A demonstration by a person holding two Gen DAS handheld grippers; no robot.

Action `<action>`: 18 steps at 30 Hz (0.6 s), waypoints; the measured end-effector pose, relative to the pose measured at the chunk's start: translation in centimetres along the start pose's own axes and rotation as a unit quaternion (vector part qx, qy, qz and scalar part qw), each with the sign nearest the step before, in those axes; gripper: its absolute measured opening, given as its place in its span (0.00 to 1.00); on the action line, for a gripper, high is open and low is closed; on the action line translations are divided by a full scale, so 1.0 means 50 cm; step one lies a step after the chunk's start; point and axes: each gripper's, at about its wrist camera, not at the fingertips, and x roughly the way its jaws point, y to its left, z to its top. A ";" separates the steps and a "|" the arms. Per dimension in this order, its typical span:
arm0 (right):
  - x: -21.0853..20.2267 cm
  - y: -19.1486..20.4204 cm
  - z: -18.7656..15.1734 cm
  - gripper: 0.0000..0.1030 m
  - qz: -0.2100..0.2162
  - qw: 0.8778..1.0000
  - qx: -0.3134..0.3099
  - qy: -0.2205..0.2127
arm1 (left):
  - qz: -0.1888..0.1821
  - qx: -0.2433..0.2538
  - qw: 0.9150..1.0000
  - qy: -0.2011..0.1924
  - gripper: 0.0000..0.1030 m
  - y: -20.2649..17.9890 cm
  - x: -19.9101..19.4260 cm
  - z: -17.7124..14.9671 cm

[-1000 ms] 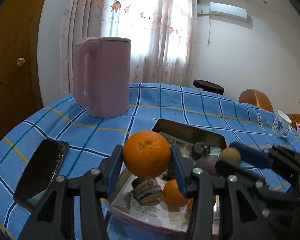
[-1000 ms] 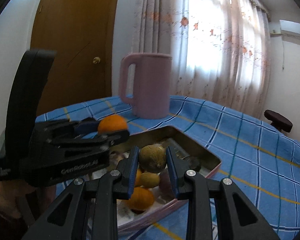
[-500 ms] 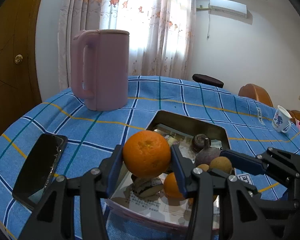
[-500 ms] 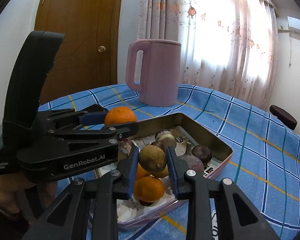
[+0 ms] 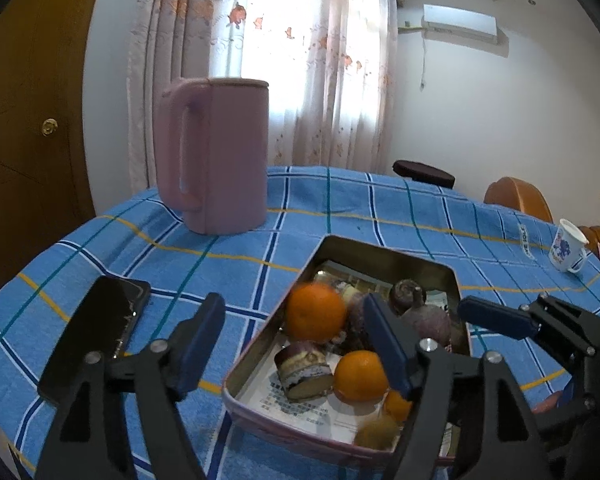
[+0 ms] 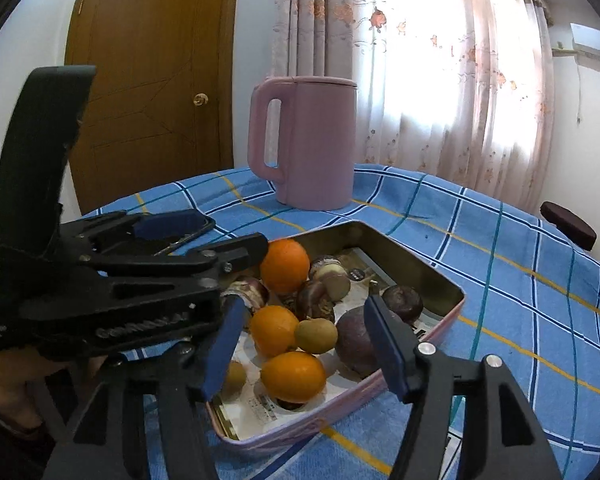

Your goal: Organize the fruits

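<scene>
A pink metal tray (image 5: 380, 248) (image 6: 428, 276) lined with paper holds several fruits. An orange (image 5: 315, 317) (image 6: 285, 265) sits blurred at the tray's far left, on top of other fruit. A brown kiwi (image 6: 316, 335) lies among two more oranges (image 6: 293, 376) and dark purple fruits (image 6: 356, 340). My left gripper (image 5: 296, 340) is open and empty, just above the tray's near left side. My right gripper (image 6: 306, 356) is open and empty over the tray's near edge. The left gripper shows at the left of the right wrist view (image 6: 196, 240).
A tall pink jug (image 5: 216, 156) (image 6: 308, 144) stands behind the tray on the blue checked tablecloth. A black phone (image 5: 96, 332) lies to the tray's left. A small white cup (image 5: 566, 250) stands far right. A brown door (image 6: 148, 88) and curtains are behind.
Both grippers have opened. The left one let go of the orange and the right one let go of the kiwi; both fruits now lie in the tray.
</scene>
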 end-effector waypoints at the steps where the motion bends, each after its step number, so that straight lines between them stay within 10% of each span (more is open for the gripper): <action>1: -0.001 -0.002 -0.001 0.62 -0.003 1.000 0.002 0.000 | -0.002 -0.001 1.000 -0.002 0.72 0.001 -0.003 0.002; 18: -0.118 -0.088 -0.032 0.63 -0.093 0.993 0.064 -0.023 | -0.024 0.011 0.999 -0.037 0.85 -0.042 -0.064 0.010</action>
